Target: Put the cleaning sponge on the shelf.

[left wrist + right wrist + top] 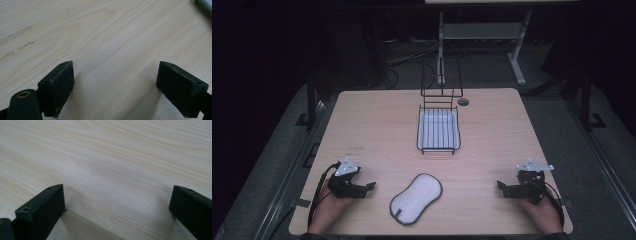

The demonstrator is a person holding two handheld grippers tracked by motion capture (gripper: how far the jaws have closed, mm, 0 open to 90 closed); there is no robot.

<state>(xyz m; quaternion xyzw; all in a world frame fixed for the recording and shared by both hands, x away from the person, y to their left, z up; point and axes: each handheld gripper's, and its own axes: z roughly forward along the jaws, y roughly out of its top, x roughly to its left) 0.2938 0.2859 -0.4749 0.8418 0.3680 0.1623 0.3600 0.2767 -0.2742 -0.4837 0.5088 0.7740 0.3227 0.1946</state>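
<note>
A white oval cloth pad with a dark border (pixel 416 198) lies flat near the table's front edge, between my two hands. My left gripper (pixel 366 188) rests on the table to the pad's left, held by a hand; its jaws stand wide apart over bare wood (pixel 115 77). A corner of the pad (pixel 205 4) peeks in at the top right of the left gripper view. My right gripper (pixel 503 188) sits at the front right, open, with only wood between its jaws (pixel 117 205). Neither gripper touches the pad.
A black wire rack with a white tray (pixel 438 129) stands at the table's middle back, its tall wire frame (pixel 441 80) rising behind. A small round grommet (pixel 463 101) lies beside it. The wooden table (pixel 377 125) has dark floor around.
</note>
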